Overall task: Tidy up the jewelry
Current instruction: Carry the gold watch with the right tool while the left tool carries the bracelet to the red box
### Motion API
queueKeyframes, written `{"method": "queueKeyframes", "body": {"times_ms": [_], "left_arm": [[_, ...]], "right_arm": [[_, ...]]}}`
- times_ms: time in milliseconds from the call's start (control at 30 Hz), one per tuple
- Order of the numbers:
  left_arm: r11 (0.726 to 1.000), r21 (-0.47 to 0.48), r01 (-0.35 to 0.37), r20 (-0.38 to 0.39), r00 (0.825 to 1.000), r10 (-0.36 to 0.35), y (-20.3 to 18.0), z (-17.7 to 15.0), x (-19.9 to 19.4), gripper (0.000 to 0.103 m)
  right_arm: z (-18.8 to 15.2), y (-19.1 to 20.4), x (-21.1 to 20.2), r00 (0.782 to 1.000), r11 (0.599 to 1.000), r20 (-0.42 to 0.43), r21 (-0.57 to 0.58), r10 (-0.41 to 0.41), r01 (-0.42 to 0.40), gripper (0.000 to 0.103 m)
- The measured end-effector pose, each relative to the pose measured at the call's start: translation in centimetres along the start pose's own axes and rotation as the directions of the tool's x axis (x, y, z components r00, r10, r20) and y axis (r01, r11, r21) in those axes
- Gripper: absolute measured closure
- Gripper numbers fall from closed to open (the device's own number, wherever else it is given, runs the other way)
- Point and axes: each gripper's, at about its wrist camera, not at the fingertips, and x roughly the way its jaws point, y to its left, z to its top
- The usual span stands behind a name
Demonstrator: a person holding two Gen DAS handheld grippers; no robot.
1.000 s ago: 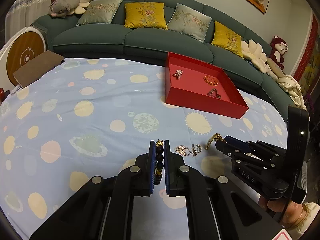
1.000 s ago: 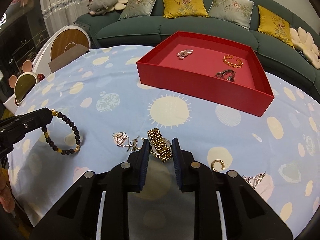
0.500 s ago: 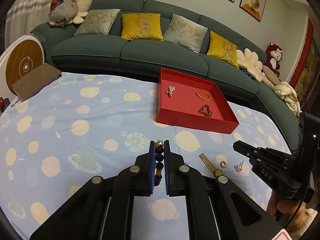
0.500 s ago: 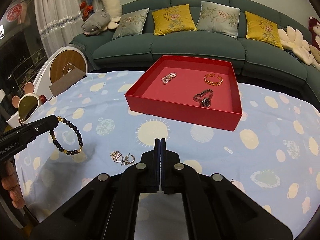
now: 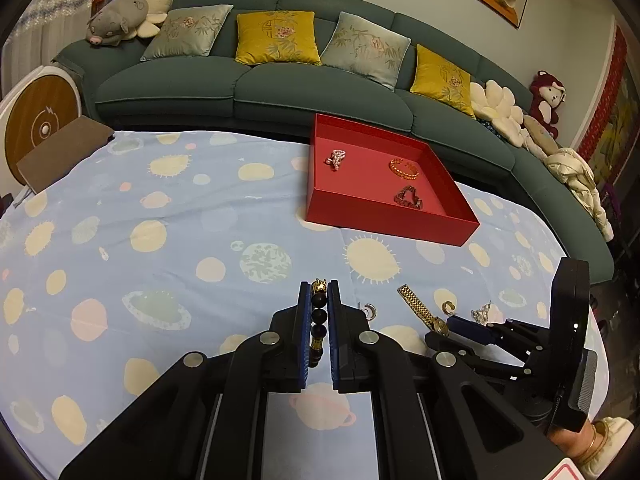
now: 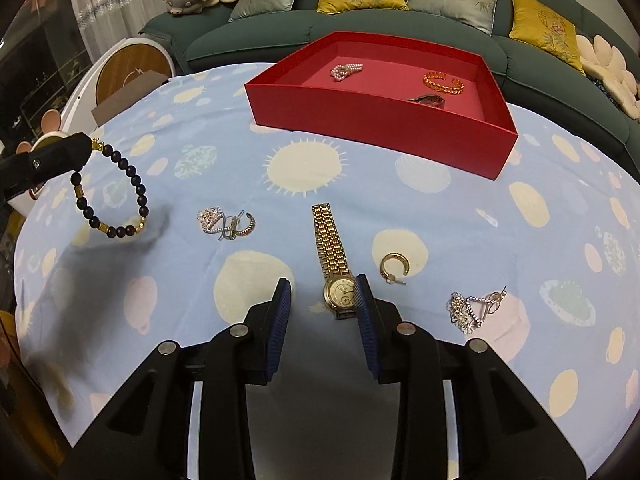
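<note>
My left gripper point(image 5: 319, 292) is shut on a dark bead bracelet point(image 5: 319, 312), which hangs above the cloth at the left of the right wrist view point(image 6: 120, 200). My right gripper point(image 6: 322, 294) is open and low over the cloth, its right finger beside the face of a gold watch point(image 6: 334, 264) lying flat. The red tray point(image 6: 400, 128) stands farther back and holds a pearl piece point(image 6: 346, 71), a gold bangle point(image 6: 443, 82) and a dark watch point(image 6: 428, 100).
On the blue patterned cloth lie a crystal cluster with a hoop point(image 6: 226, 222), a gold hoop earring point(image 6: 394, 266) and a crystal earring point(image 6: 472, 308). A green sofa point(image 5: 280, 80) with cushions runs behind the table. A brown box point(image 5: 60, 152) sits at the far left.
My right gripper was shut and raised half a second ago; it has opened and dropped back down beside the gold watch. My left gripper still holds the bead bracelet and has lifted slightly.
</note>
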Motion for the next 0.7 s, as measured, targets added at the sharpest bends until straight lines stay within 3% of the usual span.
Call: {"method": "queueKeyframes", "body": {"times_ms": [367, 700], "left_arm": [[1.000, 0.017, 0.007, -0.013, 1.000, -0.007, -0.5, -0.5, 0.4, 0.098], [0.999, 0.034, 0.031, 0.025, 0.999, -0.031, -1.6, 1.1, -0.9, 0.098]], "right_arm": [[-0.2, -0.9, 0.4, 1.000, 1.000, -0.004, 0.011, -0.005, 0.005, 0.080], [2.2, -0.9, -4.0, 0.993, 0.999, 0.119, 0.033, 0.019, -0.023, 0.080]]}}
